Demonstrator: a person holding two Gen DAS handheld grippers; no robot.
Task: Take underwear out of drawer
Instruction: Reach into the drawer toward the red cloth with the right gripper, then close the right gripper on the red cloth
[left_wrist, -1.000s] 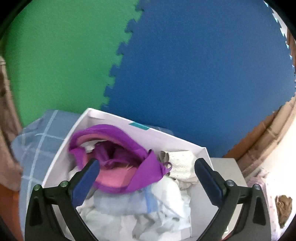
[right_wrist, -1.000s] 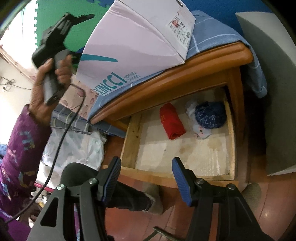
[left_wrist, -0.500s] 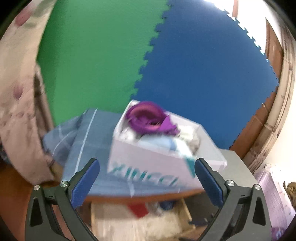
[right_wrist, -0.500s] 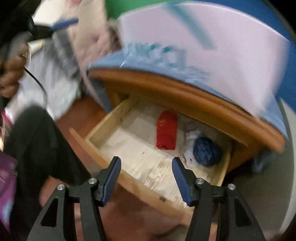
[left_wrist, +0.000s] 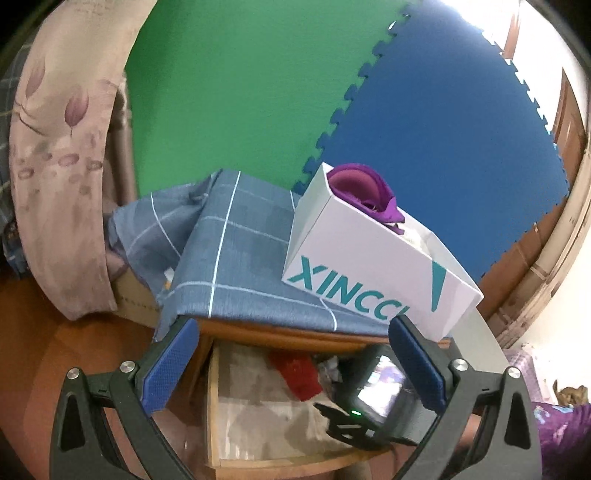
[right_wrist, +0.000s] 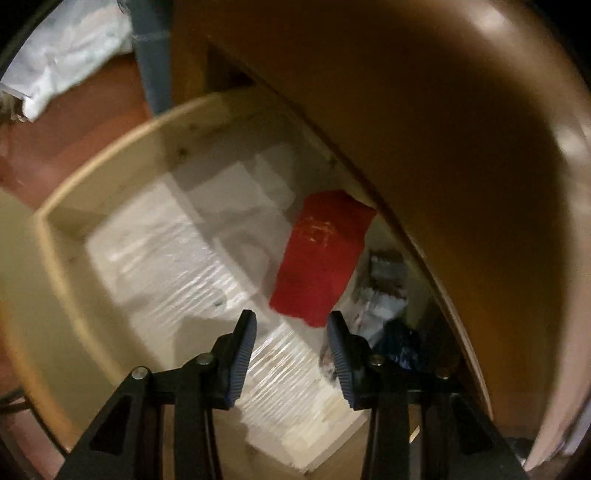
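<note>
Box (left_wrist: 373, 273) lettering reads "XINCC", teal on white.

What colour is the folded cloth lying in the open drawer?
Red, with a faint gold mark; the folded cloth shows best in the right wrist view.

- Left gripper (left_wrist: 291, 363): fingers spread wide, nothing between them, angled gently downward.
- Right gripper (right_wrist: 291, 339): pointed steeply downward, fingers part-way apart and just closing, pads pressing on nothing.
- Right gripper's body, seen from the left wrist camera: low, between the left fingers.
</note>
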